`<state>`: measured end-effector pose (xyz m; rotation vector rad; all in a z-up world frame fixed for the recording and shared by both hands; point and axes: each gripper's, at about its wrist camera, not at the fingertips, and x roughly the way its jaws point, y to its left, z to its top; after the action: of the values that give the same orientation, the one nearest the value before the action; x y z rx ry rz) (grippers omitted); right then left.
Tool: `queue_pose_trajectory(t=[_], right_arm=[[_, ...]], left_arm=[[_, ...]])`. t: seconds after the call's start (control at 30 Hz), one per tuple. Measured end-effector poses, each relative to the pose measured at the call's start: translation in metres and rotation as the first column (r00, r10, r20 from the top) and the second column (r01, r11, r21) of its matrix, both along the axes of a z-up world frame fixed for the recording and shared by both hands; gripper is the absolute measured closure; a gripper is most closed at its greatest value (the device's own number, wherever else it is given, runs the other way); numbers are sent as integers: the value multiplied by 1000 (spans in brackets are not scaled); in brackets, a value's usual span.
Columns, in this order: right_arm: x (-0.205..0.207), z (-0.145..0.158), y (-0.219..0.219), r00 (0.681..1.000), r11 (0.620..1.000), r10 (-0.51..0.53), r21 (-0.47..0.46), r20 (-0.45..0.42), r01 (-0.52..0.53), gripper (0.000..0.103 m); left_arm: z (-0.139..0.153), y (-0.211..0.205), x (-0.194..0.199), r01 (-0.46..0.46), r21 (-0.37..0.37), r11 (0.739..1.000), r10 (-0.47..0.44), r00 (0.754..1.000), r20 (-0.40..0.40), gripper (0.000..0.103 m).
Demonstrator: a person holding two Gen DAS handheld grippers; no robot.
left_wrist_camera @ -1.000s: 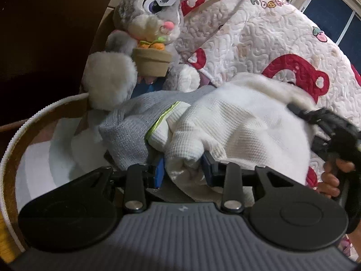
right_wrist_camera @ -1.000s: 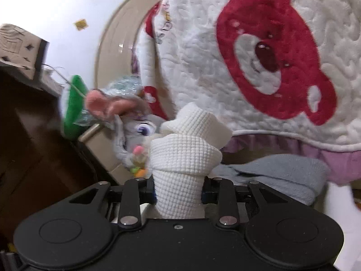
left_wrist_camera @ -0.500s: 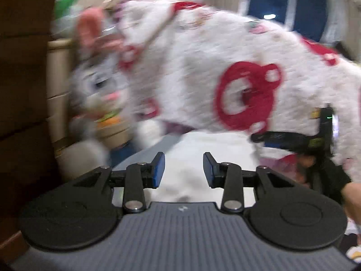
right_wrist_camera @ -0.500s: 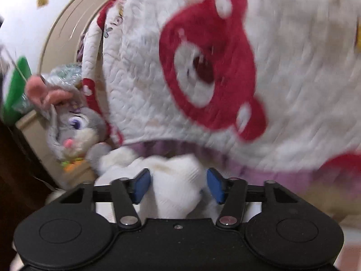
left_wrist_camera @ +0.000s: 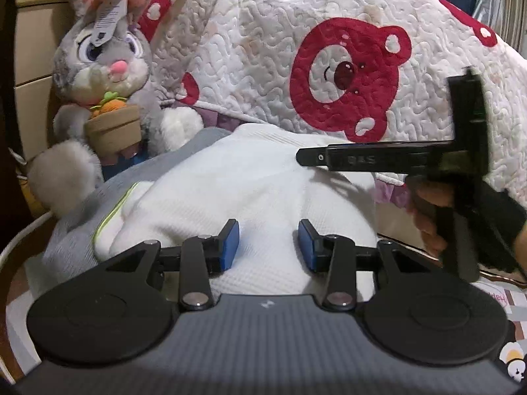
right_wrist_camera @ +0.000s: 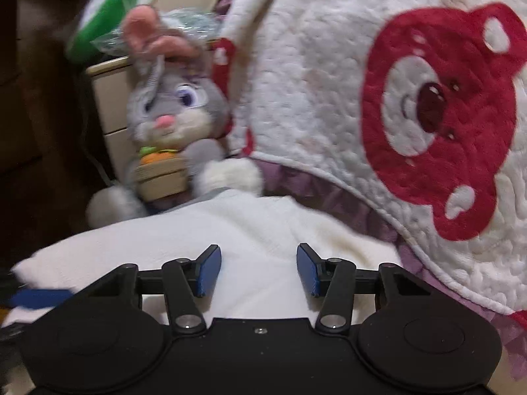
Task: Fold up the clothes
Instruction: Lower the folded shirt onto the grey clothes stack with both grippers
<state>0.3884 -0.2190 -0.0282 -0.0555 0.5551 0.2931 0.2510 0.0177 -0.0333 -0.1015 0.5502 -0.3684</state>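
Observation:
A white waffle-knit garment point(left_wrist_camera: 250, 184) lies folded on top of a grey knit garment point(left_wrist_camera: 75, 230) with a yellow-green trim. My left gripper point(left_wrist_camera: 267, 243) hovers open just above the white garment's near edge, nothing between its blue pads. In the right wrist view the same white garment point(right_wrist_camera: 250, 230) fills the lower middle, and my right gripper point(right_wrist_camera: 258, 271) stands open over it, holding nothing. The left wrist view also shows the right gripper's black body, held by a gloved hand point(left_wrist_camera: 461, 210), at the right above the garment.
A grey plush rabbit point(left_wrist_camera: 105, 75) holding a carrot pot sits behind the clothes at the left. A quilted white blanket with red bears point(left_wrist_camera: 346, 65) rises behind and to the right. A cream headboard point(left_wrist_camera: 33, 65) and dark furniture stand at far left.
Both grippers have let go of the white garment and opened. They pulled back and up; the garment now lies flat on the grey one.

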Motion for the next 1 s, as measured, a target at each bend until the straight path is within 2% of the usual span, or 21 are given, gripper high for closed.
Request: queue_pose_trajectory(t=[0.03, 0.13, 0.33, 0.5, 0.53, 0.63, 0.67, 0.8, 0.9, 0.97, 1.0], right_arm=[[2, -7, 1, 999, 999, -39, -19, 2, 39, 54], [10, -17, -14, 996, 990, -64, 119, -61, 71, 54], [12, -25, -23, 994, 982, -64, 172, -84, 78, 54], [17, -29, -23, 993, 978, -66, 191, -101, 84, 54], [18, -29, -23, 992, 977, -66, 195, -104, 86, 53], [22, -31, -24, 991, 977, -58, 197, -124, 82, 53], [23, -31, -25, 989, 976, -57, 201, -133, 83, 53], [23, -32, -24, 987, 978, -67, 187, -144, 94, 53], [23, -31, -19, 988, 984, -61, 159, -139, 83, 53], [24, -31, -18, 987, 983, -64, 159, -146, 88, 52], [24, -29, -17, 986, 983, -73, 154, -148, 96, 52]], left_arm=[[-2, 1, -2, -7, -6, 1000, 7, 1000, -1, 63], [-8, 4, -7, -25, -24, 999, 25, 1000, -2, 63], [-2, 10, -3, -25, -40, 999, 24, 999, -24, 63], [5, 30, -22, -80, -27, 996, 80, 997, -6, 63], [7, 33, -25, -85, -38, 996, 84, 996, -19, 63], [3, 38, -26, -99, -143, 985, 81, 989, -124, 63], [2, 37, -26, -97, -147, 984, 77, 987, -141, 63], [7, 29, -38, -69, -75, 995, 60, 991, -122, 63], [14, 32, -42, -63, -15, 998, 60, 986, -152, 60], [28, 35, -44, -64, -9, 998, 62, 983, -170, 60], [35, 35, -44, -65, -18, 998, 62, 986, -152, 60]])
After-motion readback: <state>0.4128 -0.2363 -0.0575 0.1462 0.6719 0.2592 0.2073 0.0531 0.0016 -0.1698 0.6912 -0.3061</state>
